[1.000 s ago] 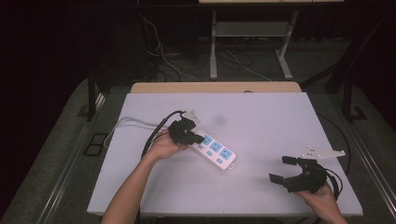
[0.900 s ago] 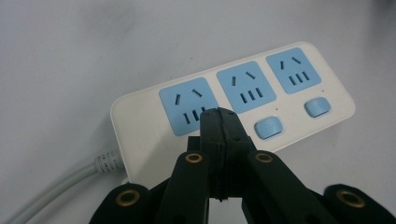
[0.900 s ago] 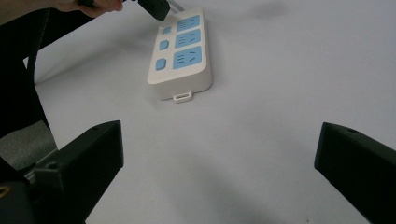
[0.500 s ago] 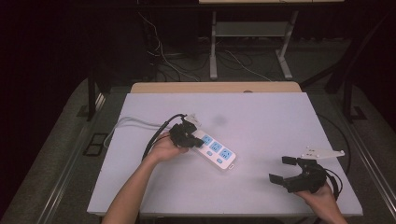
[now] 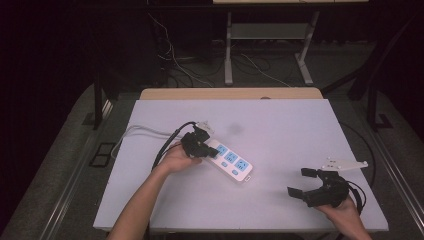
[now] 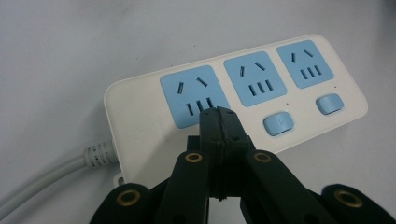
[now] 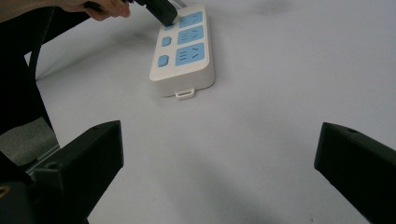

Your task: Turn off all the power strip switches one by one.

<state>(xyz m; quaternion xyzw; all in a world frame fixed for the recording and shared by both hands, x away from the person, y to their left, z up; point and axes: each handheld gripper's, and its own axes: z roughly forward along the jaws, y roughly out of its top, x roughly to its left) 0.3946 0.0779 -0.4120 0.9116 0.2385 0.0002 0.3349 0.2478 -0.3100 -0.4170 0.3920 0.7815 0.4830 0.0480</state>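
A white power strip (image 5: 231,162) with three blue sockets lies slantwise on the pale table (image 5: 280,130). My left gripper (image 5: 202,148) is shut with nothing between its jaws, and its tips rest on the strip's cord end. In the left gripper view the closed tips (image 6: 218,114) sit just below the first socket of the power strip (image 6: 254,79), covering the spot where that socket's switch would be. Two blue switches show beside the other sockets. My right gripper (image 5: 304,182) hovers open near the table's front right. Its jaws (image 7: 217,172) point across bare table toward the power strip (image 7: 184,51).
The strip's grey cord (image 5: 145,131) runs off toward the table's left edge, and a black cable (image 5: 167,145) trails from the left gripper. A wooden board (image 5: 230,93) lies along the far edge. Behind the table stand metal legs and loose wires on the floor.
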